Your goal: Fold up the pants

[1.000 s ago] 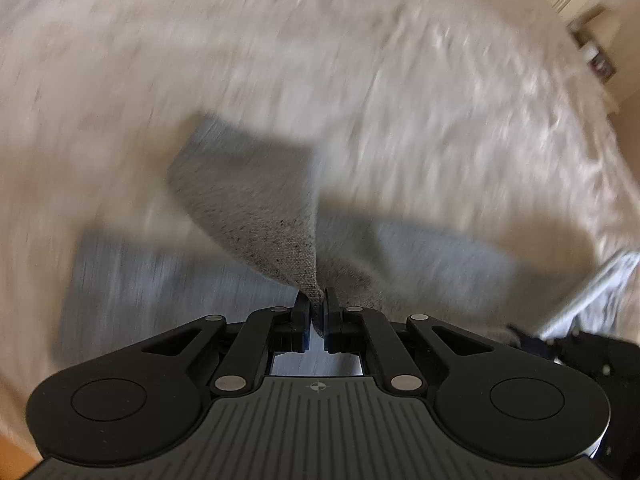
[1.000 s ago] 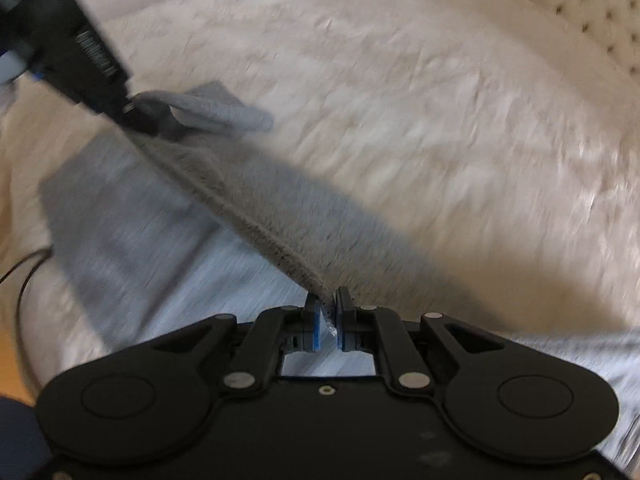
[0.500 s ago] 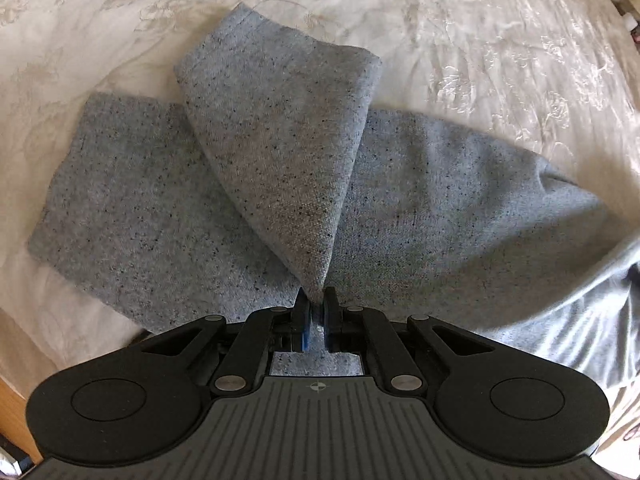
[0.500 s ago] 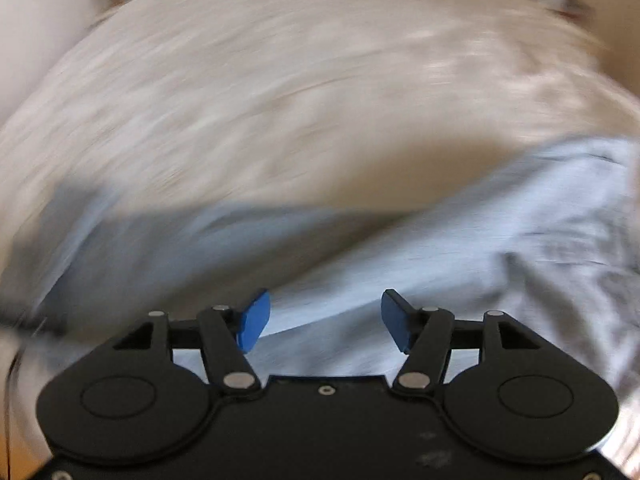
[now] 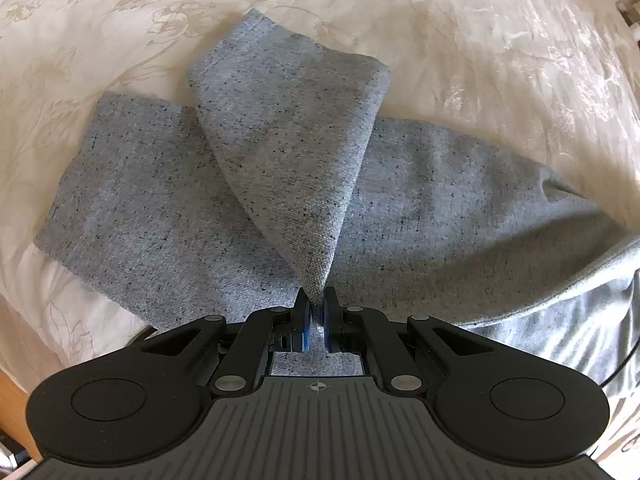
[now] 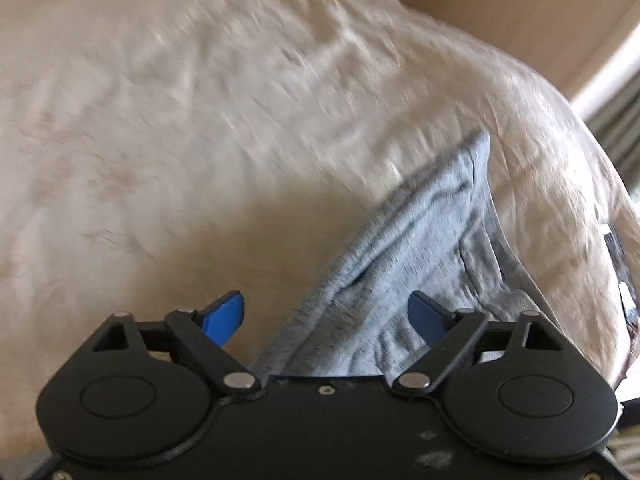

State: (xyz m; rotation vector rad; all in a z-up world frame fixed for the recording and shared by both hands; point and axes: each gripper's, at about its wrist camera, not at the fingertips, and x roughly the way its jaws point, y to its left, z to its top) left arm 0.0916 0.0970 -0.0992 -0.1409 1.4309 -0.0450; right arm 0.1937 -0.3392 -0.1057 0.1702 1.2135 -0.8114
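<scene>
Left gripper (image 5: 316, 312) fingers pinch the pants (image 5: 280, 152) — right gripper (image 6: 326, 316) fingers apart, just narrowing.

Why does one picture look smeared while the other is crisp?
Right wrist view: the bedspread streaks with motion blur, and the pants are soft. Left wrist view: sharp, with every fleck on the pants visible, though the fisheye lens bends the bedspread edges.

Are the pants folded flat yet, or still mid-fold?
Mid-fold. The left gripper is shut on a pinched corner of the grey pants, whose doubled-over flap lies skewed across the lower layer on the bedspread.
</scene>
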